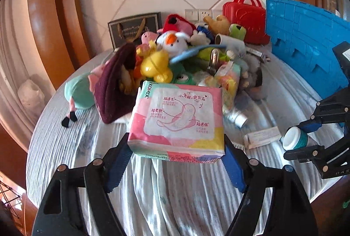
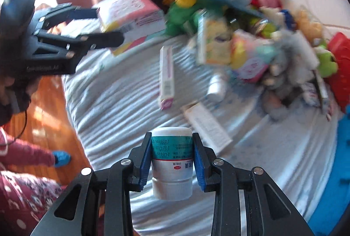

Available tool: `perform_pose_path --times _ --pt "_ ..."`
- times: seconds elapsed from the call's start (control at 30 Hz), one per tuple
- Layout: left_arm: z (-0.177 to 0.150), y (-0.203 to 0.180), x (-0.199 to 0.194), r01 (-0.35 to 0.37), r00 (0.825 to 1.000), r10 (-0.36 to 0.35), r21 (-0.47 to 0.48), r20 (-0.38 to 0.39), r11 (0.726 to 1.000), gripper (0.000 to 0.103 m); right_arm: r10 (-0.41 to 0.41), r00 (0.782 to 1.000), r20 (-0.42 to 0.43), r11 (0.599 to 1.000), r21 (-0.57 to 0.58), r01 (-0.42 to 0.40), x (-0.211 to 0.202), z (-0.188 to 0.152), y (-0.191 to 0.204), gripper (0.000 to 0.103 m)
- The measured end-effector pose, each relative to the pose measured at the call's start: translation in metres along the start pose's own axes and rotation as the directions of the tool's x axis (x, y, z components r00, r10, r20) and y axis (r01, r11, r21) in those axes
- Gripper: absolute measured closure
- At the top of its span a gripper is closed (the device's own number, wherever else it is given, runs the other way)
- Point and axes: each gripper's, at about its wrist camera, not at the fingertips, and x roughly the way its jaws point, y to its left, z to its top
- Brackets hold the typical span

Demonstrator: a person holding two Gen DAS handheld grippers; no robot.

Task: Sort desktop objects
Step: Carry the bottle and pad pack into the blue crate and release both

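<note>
My left gripper [image 1: 176, 161] clamps pink pad pack [image 1: 178, 124], blue pads [image 1: 233, 167] pressed on both its sides, pack lifted above striped cloth [image 1: 175, 196]. My right gripper [image 2: 172, 160] pinches small white medicine bottle [image 2: 172, 161] with teal label, cap toward camera. Toy pile [image 1: 175, 50] sits behind pack. Blue crate [image 1: 306, 39] at right. Slim box [image 2: 166, 76] lies on cloth.

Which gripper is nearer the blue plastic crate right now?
Right. The right gripper, shut on the white-capped teal medicine bottle, hangs just in front of the blue plastic crate. The left gripper, holding the pink pad packet, sits mid-table, farther off.
</note>
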Motion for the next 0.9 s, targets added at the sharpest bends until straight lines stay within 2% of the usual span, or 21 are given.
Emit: perform_pose_path --times 0.1,0.2,0.3,0.37,0.47,0.53,0.57,0.73,0.8,0.9 --pt "0.031 -0.008 -0.019 0.029 0.997 -0.031 0.029 0.073 0.999 0.026 -0.068 0.994 0.089 0.994 0.096 0.060 -0.040 0.008 -0.010 0.069" --pt "0.063 -0.018 -0.037 0.065 0.986 -0.074 0.069 0.148 0.996 0.026 -0.166 0.970 0.178 0.975 0.180 0.134 -0.086 0.020 -0.015 0.069" --pt "0.097 -0.035 -0.057 0.122 0.964 -0.148 0.126 0.223 0.985 0.026 -0.277 0.927 0.252 0.939 0.275 0.206 -0.137 0.026 -0.021 0.069" --pt "0.120 -0.051 -0.074 0.163 0.940 -0.206 0.175 0.272 0.971 0.026 -0.346 0.894 0.284 0.910 0.335 0.245 -0.168 0.030 -0.025 0.069" --pt "0.152 -0.084 -0.100 0.220 0.887 -0.302 0.255 0.349 0.942 0.026 -0.468 0.824 0.319 0.848 0.425 0.316 -0.217 0.027 -0.029 0.069" --pt "0.172 -0.111 -0.116 0.258 0.853 -0.360 0.295 0.377 0.920 0.026 -0.548 0.765 0.338 0.796 0.493 0.353 -0.254 0.020 -0.035 0.069" --pt "0.181 -0.125 -0.121 0.278 0.841 -0.387 0.311 0.379 0.909 0.026 -0.575 0.745 0.338 0.775 0.518 0.362 -0.268 0.016 -0.038 0.069" --pt "0.226 -0.212 -0.135 0.337 0.798 -0.483 0.398 0.360 0.853 0.026 -0.735 0.620 0.274 0.613 0.659 0.436 -0.340 -0.016 -0.071 0.069" --pt "0.239 -0.244 -0.139 0.364 0.778 -0.520 0.422 0.352 0.830 0.026 -0.777 0.584 0.234 0.550 0.703 0.450 -0.363 -0.034 -0.092 0.069" --pt "0.260 -0.294 -0.144 0.398 0.747 -0.566 0.447 0.349 0.801 0.026 -0.812 0.557 0.173 0.475 0.751 0.459 -0.387 -0.063 -0.129 0.069"
